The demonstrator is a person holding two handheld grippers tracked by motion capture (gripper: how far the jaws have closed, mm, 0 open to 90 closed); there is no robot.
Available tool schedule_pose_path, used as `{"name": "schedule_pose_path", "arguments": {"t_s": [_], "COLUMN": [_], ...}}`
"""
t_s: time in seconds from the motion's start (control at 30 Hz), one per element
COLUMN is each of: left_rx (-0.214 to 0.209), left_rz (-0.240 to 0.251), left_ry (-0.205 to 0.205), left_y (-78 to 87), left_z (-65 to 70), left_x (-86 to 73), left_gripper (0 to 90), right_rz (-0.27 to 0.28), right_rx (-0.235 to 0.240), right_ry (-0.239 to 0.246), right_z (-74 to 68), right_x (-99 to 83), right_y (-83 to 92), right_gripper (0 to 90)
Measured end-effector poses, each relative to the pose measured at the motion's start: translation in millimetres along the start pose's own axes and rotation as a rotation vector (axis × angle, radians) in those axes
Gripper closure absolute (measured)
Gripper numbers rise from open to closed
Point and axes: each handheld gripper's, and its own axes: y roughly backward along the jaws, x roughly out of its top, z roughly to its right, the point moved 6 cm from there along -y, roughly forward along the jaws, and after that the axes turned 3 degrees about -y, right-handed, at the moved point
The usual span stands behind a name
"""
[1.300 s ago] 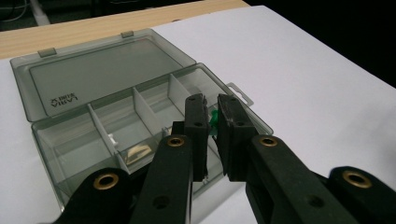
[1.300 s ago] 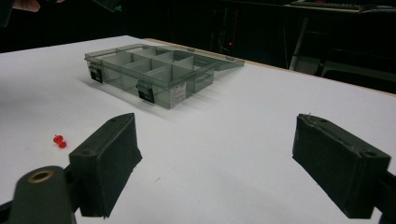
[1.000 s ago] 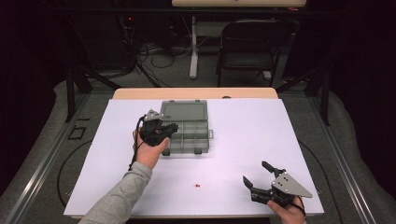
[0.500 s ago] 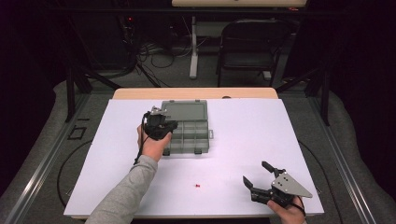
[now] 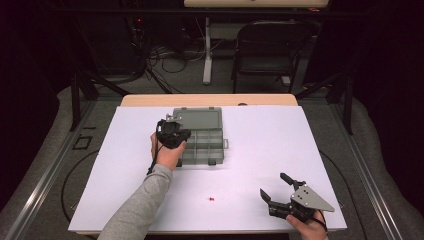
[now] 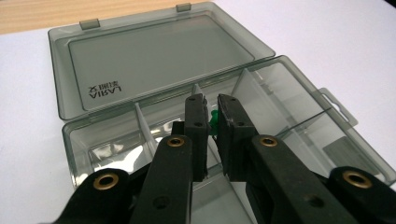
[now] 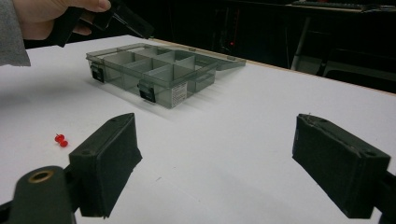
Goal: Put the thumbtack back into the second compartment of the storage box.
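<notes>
Left gripper (image 6: 212,122): jaws pinching a green pushpin (image 6: 214,122) above the open grey organizer box (image 5: 200,136).
Red pushpin (image 5: 212,200): lies alone on the white table (image 5: 260,145).
Right gripper (image 5: 277,187): jaws spread, resting near the front edge.

Only one readable text – embossed lettering on the inside of the box lid (image 6: 154,60), seen upside down in the left gripper view: it looks like "AIRAJ" with a few Chinese characters above it, characters too small to make out. A white sticker (image 7: 179,95) on the box's front wall in the right gripper view carries print – too small and blurred to read. Nothing legible in the high view.
</notes>
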Motion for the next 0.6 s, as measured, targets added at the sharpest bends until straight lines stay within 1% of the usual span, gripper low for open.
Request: {"name": "schedule_pose_path", "arguments": {"t_s": [0.17, 0.33, 0.5, 0.6], "left_rx": [0.008, 0.016, 0.009, 0.011], "left_rz": [-0.011, -0.026, -0.035, -0.046], "left_ry": [0.006, -0.007, 0.016, 0.018], "left_y": [-5.5, -10.1, -12.1, -14.6], "left_z": [-1.4, -2.1, -5.1, -6.0], "left_x": [-1.4, -1.5, -0.9, -2.7], "left_gripper": [83.1, 83.1, 83.0, 83.0], "right_rz": [0.001, 0.001, -0.001, 0.0], "right_rx": [0.0, 0.003, 0.004, 0.004], "right_ry": [-0.001, 0.001, 0.0, -0.002], "right_z": [0.0, -0.6, -0.5, -0.6], "right_x": [0.0, 0.0, 0.0, -0.1], "right_y": [-0.1, -0.1, 0.1, 0.1], "right_gripper": [13.9, 13.9, 13.9, 13.9]}}
